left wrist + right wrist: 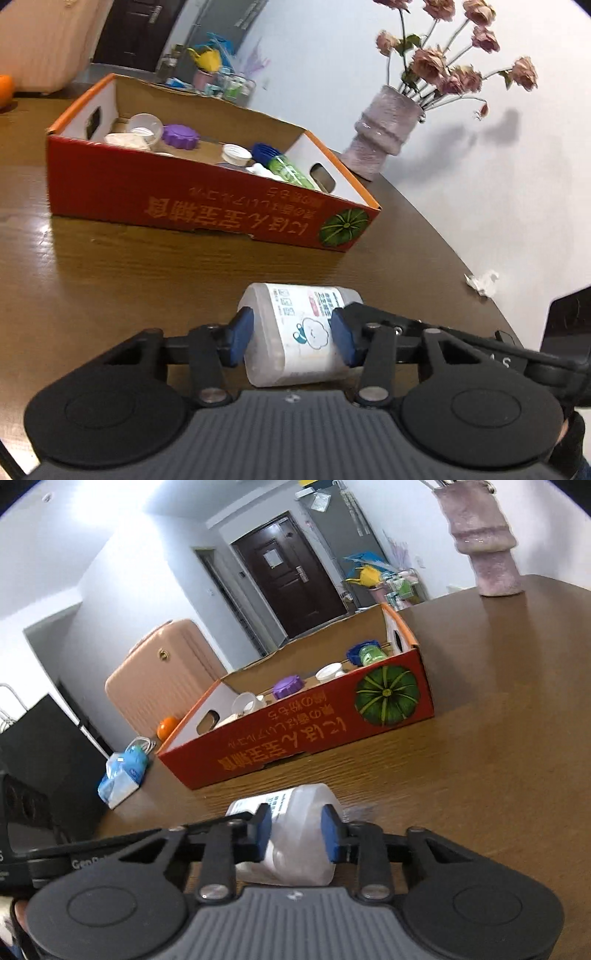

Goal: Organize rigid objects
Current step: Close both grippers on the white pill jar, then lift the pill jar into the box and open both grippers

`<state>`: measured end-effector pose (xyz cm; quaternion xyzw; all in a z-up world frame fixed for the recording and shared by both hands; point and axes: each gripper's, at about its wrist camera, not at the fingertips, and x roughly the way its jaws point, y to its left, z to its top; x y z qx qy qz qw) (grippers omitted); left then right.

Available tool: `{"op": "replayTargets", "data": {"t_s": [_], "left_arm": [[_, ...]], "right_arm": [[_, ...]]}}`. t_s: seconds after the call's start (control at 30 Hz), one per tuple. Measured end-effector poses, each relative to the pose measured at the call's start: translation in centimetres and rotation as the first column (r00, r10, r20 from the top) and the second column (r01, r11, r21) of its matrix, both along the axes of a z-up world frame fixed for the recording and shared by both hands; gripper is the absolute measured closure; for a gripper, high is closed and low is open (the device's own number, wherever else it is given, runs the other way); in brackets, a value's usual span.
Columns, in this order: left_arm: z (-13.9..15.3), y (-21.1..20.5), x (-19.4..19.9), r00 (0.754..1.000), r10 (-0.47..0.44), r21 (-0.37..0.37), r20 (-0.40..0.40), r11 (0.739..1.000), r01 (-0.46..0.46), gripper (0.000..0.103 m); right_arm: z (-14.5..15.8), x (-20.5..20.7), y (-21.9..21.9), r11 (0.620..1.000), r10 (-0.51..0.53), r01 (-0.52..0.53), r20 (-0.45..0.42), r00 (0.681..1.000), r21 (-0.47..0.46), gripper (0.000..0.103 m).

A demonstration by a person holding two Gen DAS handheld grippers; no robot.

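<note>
A translucent white bottle (299, 306) with a printed label lies on its side on the brown table (147, 280). My left gripper (291, 339) is shut on its body, with a blue pad against each side. In the right wrist view the same bottle (299, 805) sits between the blue pads of my right gripper (295, 832), which is shut on its narrower end. Behind stands an open red cardboard box (207, 206), seen also as the red box (295, 746). It holds a purple lid (179, 136), white caps and a green bottle (291, 171).
A mauve vase (384, 140) of dried roses stands at the table's far right, near its curved edge. A crumpled paper scrap (482, 282) lies right of the bottle. Left of the box are a tissue pack (122, 775), an orange (168, 727) and a black block (48, 760).
</note>
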<state>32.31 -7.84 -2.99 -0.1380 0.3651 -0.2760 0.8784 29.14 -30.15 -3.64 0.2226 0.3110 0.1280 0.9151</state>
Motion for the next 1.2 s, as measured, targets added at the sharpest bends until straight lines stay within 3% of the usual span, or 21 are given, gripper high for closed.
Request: {"op": "replayTargets", "data": {"t_s": [0.13, 0.37, 0.6, 0.9, 1.07, 1.2], "left_arm": [[0.7, 0.3, -3.0, 0.999, -0.005, 0.025, 0.034, 1.0, 0.005, 0.064], [3.8, 2.1, -7.0, 0.993, 0.035, -0.02, 0.112, 0.999, -0.033, 0.067], [7.2, 2.0, -6.2, 0.975, 0.072, -0.038, 0.21, 0.997, -0.065, 0.067], [11.7, 1.8, 4.2, 0.964, 0.095, -0.045, 0.248, 0.995, -0.086, 0.067], [11.4, 1.9, 12.6, 0.971, 0.124, -0.035, 0.203, 0.992, -0.119, 0.067], [8.8, 1.5, 18.8, 0.984, 0.118, 0.011, 0.131, 0.993, -0.121, 0.067]], "right_arm": [[0.6, -1.9, 0.7, 1.0, 0.008, -0.007, 0.01, 1.0, -0.019, 0.079], [2.9, -5.6, 1.7, 0.999, 0.033, -0.033, 0.084, 0.996, -0.007, 0.079], [6.8, -4.8, 2.4, 0.996, 0.065, -0.054, 0.17, 0.983, -0.069, 0.079], [12.2, 5.4, 3.0, 0.99, 0.092, -0.062, 0.241, 0.966, -0.129, 0.079], [12.2, 14.5, 2.5, 0.991, 0.114, -0.099, 0.168, 0.979, -0.095, 0.079], [9.6, 21.0, 2.3, 0.992, 0.11, -0.105, 0.076, 0.991, -0.071, 0.079]]}}
